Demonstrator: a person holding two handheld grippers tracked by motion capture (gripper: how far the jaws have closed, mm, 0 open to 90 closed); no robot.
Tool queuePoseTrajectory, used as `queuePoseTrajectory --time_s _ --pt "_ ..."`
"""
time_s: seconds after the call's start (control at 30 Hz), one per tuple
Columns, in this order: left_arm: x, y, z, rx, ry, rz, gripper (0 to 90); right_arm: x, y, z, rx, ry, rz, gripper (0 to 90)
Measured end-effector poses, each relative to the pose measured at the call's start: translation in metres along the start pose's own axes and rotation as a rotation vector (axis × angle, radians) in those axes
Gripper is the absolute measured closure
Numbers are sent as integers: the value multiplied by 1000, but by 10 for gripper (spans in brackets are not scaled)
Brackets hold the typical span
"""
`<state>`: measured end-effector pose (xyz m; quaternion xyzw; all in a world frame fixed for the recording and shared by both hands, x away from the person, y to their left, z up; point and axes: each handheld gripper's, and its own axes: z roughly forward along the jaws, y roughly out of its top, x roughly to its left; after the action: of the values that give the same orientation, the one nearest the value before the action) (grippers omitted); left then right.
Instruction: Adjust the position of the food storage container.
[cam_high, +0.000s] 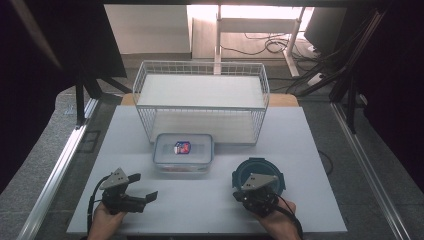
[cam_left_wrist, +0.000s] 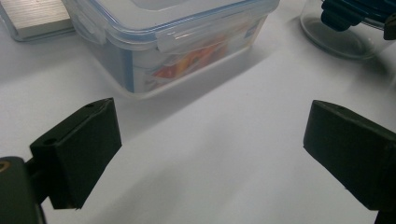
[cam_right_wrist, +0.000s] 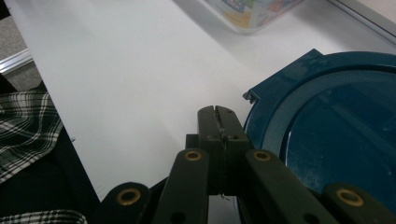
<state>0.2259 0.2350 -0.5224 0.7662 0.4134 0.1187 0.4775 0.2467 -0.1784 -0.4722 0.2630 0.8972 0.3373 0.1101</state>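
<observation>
A clear rectangular box (cam_high: 183, 152) with a blue-rimmed snap lid stands at mid-table, its printed contents showing through the wall (cam_left_wrist: 177, 37). To its right sits a round glass container with a dark blue lid (cam_high: 258, 172) (cam_right_wrist: 336, 126). My left gripper (cam_high: 143, 186) rests low at the front left, jaws wide open around bare table (cam_left_wrist: 210, 149), a short way in front of the box. My right gripper (cam_high: 252, 192) is at the near edge of the round container. Its jaws (cam_right_wrist: 217, 114) are pressed together with nothing between them, just beside the lid's rim.
A white wire basket (cam_high: 200, 100) with two shelves stands behind the box at the back of the white tabletop (cam_high: 310, 150). Metal rails run along both sides of the table. A plaid garment (cam_right_wrist: 23, 126) shows beyond the table's front edge.
</observation>
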Motion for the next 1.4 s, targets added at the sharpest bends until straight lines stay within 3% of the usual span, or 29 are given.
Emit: queuePoseTrajectory --time_s 0.5,1.07,1.13,1.23,1.4 --pt "0 -1 3 15 -7 -1 40 -37 -8 -6 -18 -98 105 898" --pt "-1 -1 5 35 -12 -2 51 -95 -22 -18 -54 -237 230 898" --pt "-1 -1 6 38 -16 -1 52 -101 -25 -19 -60 -248 234 898" --pt "0 -2 9 49 -55 -13 52 -112 -28 -21 -69 -273 246 898" --pt "-1 -1 12 76 -67 -31 54 -122 -30 -23 -79 -293 253 898"
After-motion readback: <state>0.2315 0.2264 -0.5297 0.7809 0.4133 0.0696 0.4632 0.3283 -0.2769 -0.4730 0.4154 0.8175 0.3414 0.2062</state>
